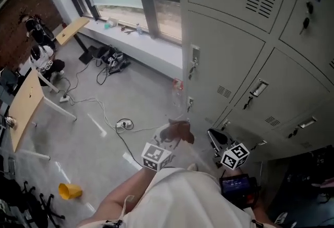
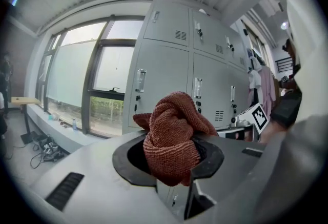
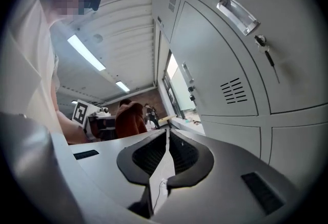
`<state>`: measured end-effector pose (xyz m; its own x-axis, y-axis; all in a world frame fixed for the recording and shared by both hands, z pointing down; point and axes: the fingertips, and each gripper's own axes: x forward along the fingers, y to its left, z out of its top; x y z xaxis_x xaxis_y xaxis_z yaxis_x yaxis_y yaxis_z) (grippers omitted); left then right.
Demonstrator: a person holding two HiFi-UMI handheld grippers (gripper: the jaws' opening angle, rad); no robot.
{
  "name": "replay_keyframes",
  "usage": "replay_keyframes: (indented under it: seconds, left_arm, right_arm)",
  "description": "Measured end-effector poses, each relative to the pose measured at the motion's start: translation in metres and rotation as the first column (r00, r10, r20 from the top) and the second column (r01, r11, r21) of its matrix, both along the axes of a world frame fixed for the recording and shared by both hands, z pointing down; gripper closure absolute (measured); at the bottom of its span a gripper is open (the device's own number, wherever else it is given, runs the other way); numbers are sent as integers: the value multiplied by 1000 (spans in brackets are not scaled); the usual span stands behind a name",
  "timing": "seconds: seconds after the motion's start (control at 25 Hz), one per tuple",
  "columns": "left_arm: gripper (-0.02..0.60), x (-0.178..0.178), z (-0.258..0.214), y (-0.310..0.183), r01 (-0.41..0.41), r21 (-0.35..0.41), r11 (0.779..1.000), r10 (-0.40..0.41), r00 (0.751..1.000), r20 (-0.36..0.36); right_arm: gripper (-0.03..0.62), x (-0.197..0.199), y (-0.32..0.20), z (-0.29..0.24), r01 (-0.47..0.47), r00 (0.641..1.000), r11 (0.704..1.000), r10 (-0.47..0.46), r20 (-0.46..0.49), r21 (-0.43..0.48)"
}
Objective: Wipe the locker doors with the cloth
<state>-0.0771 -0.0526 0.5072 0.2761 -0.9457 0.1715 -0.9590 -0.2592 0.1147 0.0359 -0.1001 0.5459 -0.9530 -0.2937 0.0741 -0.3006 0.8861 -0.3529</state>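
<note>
- Standing right in front of both grippers are the grey locker doors (image 1: 229,65). They look hard, flat and smooth, so we think a cloth will slide over them easily.
- Far off to the left of the left gripper (image 2: 169,159) is a wooden table (image 1: 26,107). It is not in our way.
- Our cloth (image 2: 171,125) is soft, light and bunched up. The left gripper is clamped on its middle, and a fat lump sticks out past the jaws. We think that lump should press on the door.
- Our right gripper (image 3: 165,159) has its jaws pressed together with nothing between them.
- Near the right gripper, handles (image 3: 237,15) and keys (image 3: 267,54) stick out from the doors. We think the cloth could catch on them.
</note>
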Motion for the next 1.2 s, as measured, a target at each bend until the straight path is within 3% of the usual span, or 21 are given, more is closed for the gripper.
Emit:
replay_keyframes:
  seconds: [0.12, 0.24, 0.36, 0.48, 0.6, 0.68, 0.76, 0.96, 1.04, 1.08, 1.2]
  left_arm:
    - [471, 17, -25, -35, -65, 38, 997, 63, 997, 45]
    - [471, 26, -56, -71, -73, 84, 994, 65, 993, 97]
    - [471, 46, -109, -107, -148, 180, 972, 123, 982, 140]
    - [471, 77, -179, -137, -262, 302, 917, 210, 959, 192]
    - [471, 112, -245, -158, -362, 408, 838, 256, 922, 291]
    - [471, 131, -282, -170, -395, 486, 780, 214, 897, 386]
    - [471, 147, -307, -181, -412, 529, 742, 163, 876, 454]
    - [472, 172, -321, -207, -431, 527, 732, 25, 791, 612]
    - [472, 171, -324, -209, -422, 546, 724, -39, 765, 643]
    - [472, 166, -325, -209, -409, 559, 721, -59, 768, 638]
    - [472, 127, -328, -215, -331, 595, 732, -85, 822, 563]
  right_arm:
    - [565, 20, -16, 3, -70, 998, 998, 70, -5, -8]
    - [565, 36, -29, 5, -130, 992, 991, 130, -9, -16]
    - [565, 49, -40, 3, -195, 981, 981, 195, -11, -14]
    - [565, 58, -51, -2, -268, 963, 963, 268, -5, -10]
    - [565, 63, -53, -5, -321, 947, 947, 321, 1, -9]
    - [565, 68, -54, -6, -359, 933, 933, 359, 0, -10]
    - [565, 75, -53, -6, -398, 917, 917, 398, 2, -13]
    - [565, 96, -49, -3, -476, 879, 879, 476, -7, -22]
    - [565, 103, -48, -1, -498, 867, 866, 498, -10, -31]
    - [565, 105, -48, 0, -506, 863, 862, 506, -10, -35]
    - [565, 102, -51, 0, -509, 860, 860, 509, -10, -32]
